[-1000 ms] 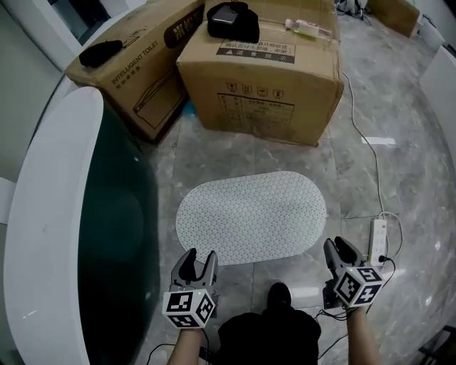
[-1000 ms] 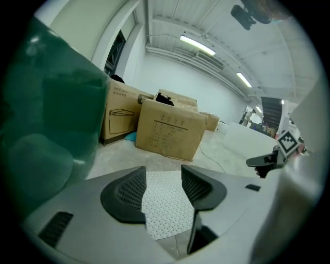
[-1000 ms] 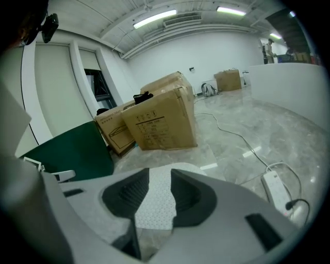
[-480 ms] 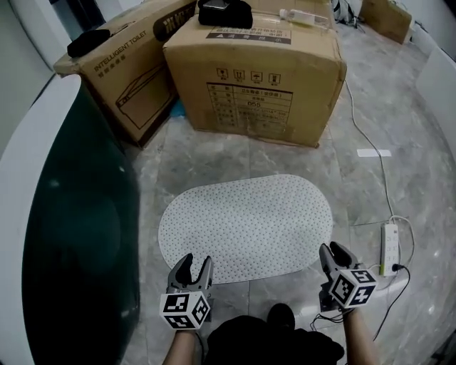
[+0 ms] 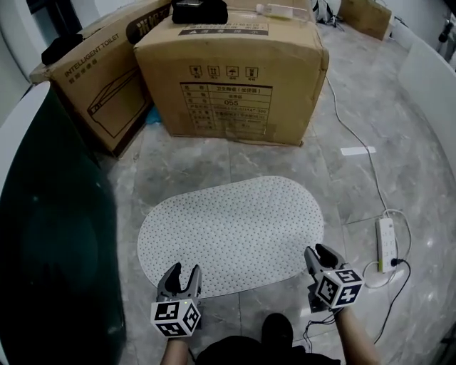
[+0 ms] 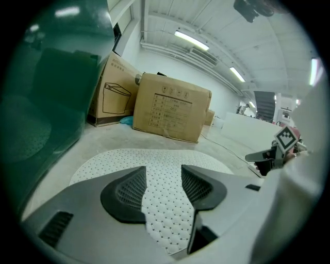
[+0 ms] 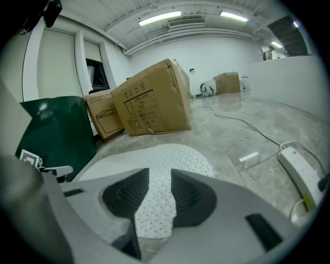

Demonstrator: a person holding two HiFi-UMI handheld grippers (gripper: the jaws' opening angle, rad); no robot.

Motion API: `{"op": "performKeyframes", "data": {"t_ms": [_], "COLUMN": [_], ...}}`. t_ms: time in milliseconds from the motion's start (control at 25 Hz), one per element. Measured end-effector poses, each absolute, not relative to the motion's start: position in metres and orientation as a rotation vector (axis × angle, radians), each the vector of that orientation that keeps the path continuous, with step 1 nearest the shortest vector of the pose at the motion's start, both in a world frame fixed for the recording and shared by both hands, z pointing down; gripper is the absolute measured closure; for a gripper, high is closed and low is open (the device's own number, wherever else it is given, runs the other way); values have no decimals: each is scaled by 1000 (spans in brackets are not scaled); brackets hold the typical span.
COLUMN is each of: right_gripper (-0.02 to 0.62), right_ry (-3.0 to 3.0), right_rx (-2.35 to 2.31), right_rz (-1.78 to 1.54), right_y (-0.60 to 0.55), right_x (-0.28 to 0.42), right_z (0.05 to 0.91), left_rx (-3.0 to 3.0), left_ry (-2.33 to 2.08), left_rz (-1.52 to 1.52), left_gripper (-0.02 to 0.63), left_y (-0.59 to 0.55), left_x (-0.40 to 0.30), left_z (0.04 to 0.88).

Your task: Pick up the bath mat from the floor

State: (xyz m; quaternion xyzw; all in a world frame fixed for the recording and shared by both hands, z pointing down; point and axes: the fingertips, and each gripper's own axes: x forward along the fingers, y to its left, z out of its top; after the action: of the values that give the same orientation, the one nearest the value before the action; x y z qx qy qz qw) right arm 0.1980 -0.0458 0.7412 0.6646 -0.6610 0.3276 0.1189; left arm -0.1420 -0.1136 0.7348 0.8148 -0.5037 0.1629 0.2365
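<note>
- One white oval bath mat point(image 5: 231, 235), dotted all over with small holes.
- Three brown cardboard boxes: a large box point(image 5: 231, 85), a long box point(image 5: 92, 93) to its left, and a small far box point(image 5: 365, 16).
- Two grey two-jaw grippers, each with a marker cube: the left gripper point(image 5: 183, 272) and the right gripper point(image 5: 318, 252).
- Two black soft items on the box tops: a black bag point(image 5: 199, 11) and a black bundle point(image 5: 60, 48).
- One clear plastic bottle point(image 5: 279, 10).
- One white power strip point(image 5: 385, 242).
- One thin white cable point(image 5: 349, 128).
- One white strip of tape point(image 5: 357, 150).
- One dark green, white-rimmed tub point(image 5: 50, 214).
- One black shoe point(image 5: 276, 331).
</note>
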Motion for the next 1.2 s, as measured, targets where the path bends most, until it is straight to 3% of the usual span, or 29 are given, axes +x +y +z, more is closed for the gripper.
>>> {"op": "performKeyframes", "data": {"t_ms": [520,1040,1200], "right_gripper": [462,462,406], "right_ry": [-1708,-1634,-1616], "right_rx": [1977,1905,1855], "right_rz": [985,1002,1040], "right_y": [-78,-95,-102], "right_x": [275,306,312], "right_z": [800,834,848], "left_rx": [2252,2321,2347], "left_ry": [-1257,-1068,-1014], "left_rz": [489,509,506], "left_gripper": [393,393,396], "left_y": [-130,-163,-170], "left_x": [-94,9,35], "left_z": [765,788,791]}}
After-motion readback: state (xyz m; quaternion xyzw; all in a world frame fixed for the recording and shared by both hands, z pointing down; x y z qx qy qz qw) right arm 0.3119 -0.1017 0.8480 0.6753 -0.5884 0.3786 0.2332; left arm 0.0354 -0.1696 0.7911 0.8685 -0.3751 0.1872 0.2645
